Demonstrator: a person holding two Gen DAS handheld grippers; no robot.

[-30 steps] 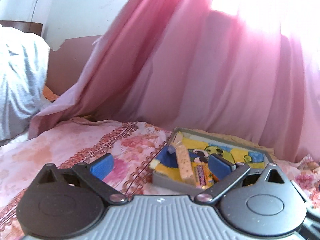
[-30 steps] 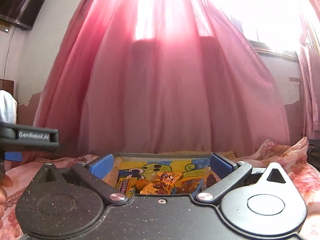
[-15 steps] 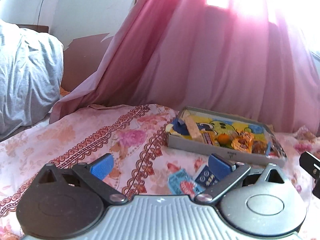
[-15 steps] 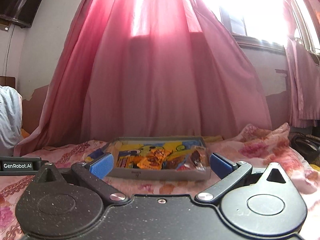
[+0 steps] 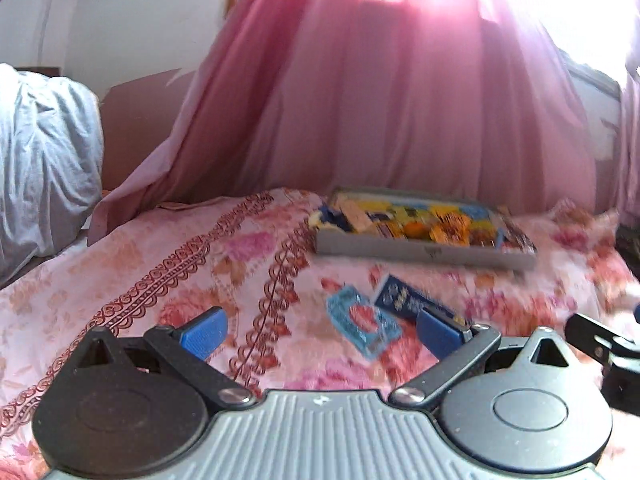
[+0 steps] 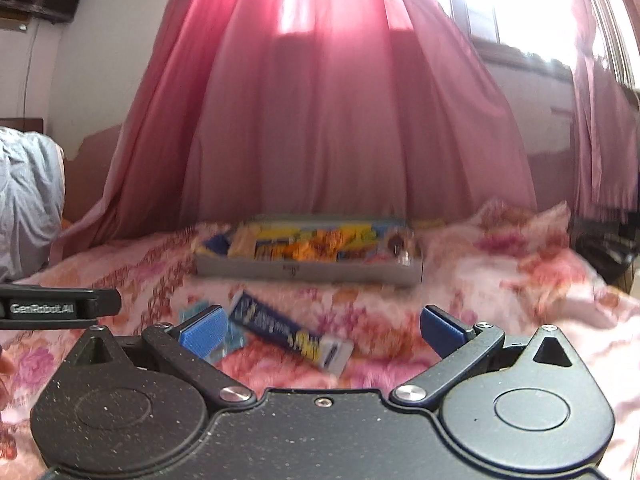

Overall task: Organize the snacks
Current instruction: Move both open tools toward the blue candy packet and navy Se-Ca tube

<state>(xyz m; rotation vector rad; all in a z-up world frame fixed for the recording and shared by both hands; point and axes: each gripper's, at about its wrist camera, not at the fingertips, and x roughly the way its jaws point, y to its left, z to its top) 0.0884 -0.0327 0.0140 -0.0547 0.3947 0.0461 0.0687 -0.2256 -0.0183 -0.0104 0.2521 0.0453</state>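
Lying on the flowered bedspread, a grey tray packed with bright snacks sits near the pink curtain, and two loose packets rest in front of it, apart from its wall: a light blue packet and a long dark blue packet, touching each other. Both the left tongs and the right tongs stand wide apart and hold nothing, just short of the loose packets. A grey pillow lies off to the left.
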